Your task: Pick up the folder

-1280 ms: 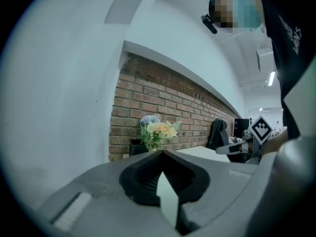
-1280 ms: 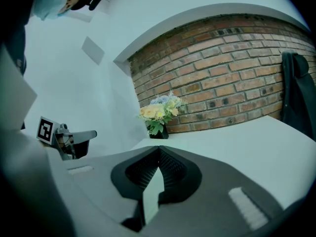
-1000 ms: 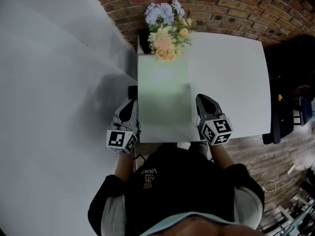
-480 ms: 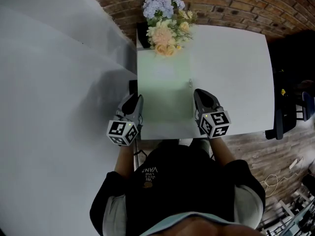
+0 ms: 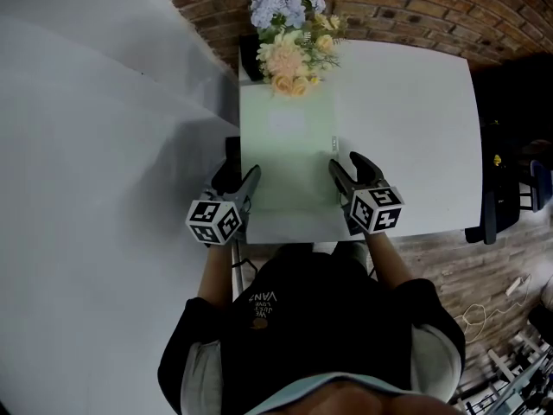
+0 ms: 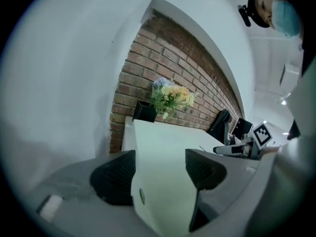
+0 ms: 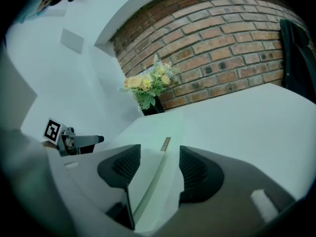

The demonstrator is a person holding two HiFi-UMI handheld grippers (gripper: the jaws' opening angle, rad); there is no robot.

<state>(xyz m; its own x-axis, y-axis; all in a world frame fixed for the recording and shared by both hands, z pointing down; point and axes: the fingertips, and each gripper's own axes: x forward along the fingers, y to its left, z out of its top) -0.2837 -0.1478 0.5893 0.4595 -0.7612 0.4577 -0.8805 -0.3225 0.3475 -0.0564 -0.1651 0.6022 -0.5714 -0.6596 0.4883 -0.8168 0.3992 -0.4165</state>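
A pale green translucent folder (image 5: pixel 289 158) lies flat on the white table (image 5: pixel 415 128), along its left side. My left gripper (image 5: pixel 239 173) is at the folder's near left edge. Its jaws have just been opening and stand apart, straddling that edge (image 6: pixel 163 152) without pressing on it. My right gripper (image 5: pixel 348 166) is at the folder's near right edge, jaws likewise just opened, with the folder's edge (image 7: pixel 148 181) running between the pads untouched. Each gripper shows in the other's view: the right gripper (image 6: pixel 242 144) and the left gripper (image 7: pixel 74 139).
A bouquet of pale flowers (image 5: pixel 289 37) in a black holder (image 5: pixel 251 63) stands at the table's far left corner, against a brick wall (image 5: pixel 415 7). A white wall (image 5: pixel 95 145) runs along the left. A black chair (image 5: pixel 497 206) is off the table's right side.
Both grippers have come down and forward to the folder's side edges, and both pairs of jaws went from shut to open, now straddling those edges.
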